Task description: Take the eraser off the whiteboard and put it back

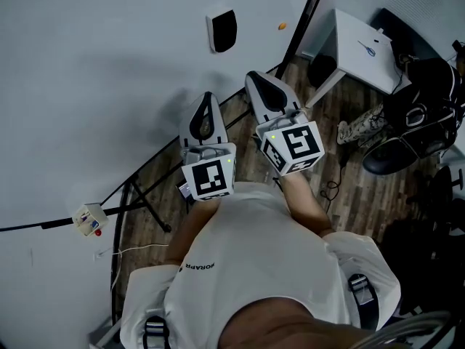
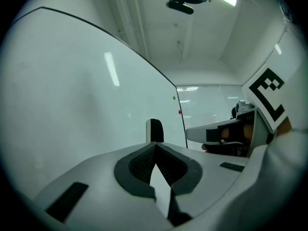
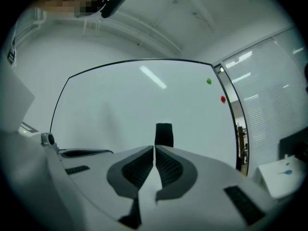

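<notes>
- Black rectangular eraser with a white back clings to the white whiteboard, toward its right edge.
- Left gripper: jaws closed, empty.
- Right gripper: the same, short of the eraser.

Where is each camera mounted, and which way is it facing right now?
Head view: on the person's head, looking steeply down the whiteboard; shows the left gripper, right gripper, forearms and shirt.
Left gripper view: on the left gripper, looking along its shut jaws toward the eraser; the right gripper shows at right.
Right gripper view: on the right gripper, looking along its shut jaws at the eraser; the left gripper shows at left.
Shared: all three see the eraser on the whiteboard.
</notes>
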`<action>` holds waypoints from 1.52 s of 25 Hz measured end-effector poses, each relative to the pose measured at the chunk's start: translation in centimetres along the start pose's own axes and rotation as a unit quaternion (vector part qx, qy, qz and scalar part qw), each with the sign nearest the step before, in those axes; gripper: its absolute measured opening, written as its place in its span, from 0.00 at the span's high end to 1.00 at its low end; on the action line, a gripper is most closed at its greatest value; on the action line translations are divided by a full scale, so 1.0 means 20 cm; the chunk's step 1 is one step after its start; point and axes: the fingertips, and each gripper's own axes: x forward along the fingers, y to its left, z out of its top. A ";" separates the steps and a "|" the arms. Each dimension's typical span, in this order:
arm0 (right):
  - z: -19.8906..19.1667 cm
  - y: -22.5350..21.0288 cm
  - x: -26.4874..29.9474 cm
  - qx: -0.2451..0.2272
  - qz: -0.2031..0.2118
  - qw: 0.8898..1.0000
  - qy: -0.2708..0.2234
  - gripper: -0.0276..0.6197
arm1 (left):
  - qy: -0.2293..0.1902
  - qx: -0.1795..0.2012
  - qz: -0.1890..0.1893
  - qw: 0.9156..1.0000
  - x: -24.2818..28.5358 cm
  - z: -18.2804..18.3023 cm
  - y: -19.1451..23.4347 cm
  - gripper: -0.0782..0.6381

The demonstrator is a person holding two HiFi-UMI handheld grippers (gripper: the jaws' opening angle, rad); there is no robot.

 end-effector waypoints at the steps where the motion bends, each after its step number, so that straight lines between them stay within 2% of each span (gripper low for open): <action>1: 0.00 0.00 0.01 0.002 0.001 1.000 0.002 0.94 | -0.003 0.001 0.002 1.000 0.00 0.00 0.00 0.89; 6: -0.01 -0.03 0.07 0.009 0.004 1.000 0.007 0.93 | -0.005 0.005 0.013 1.000 0.02 0.00 0.02 0.89; 9: -0.02 -0.05 0.09 0.012 0.009 1.000 0.014 0.81 | -0.007 0.008 0.019 1.000 0.02 0.00 0.01 0.89; 23: -0.04 -0.04 0.23 0.037 0.040 0.998 0.017 0.55 | 0.001 0.020 0.028 0.999 -0.01 0.00 0.03 0.89; 38: -0.03 -0.08 0.38 0.042 0.026 0.998 0.025 0.50 | -0.002 0.021 0.034 0.999 0.00 -0.01 0.06 0.89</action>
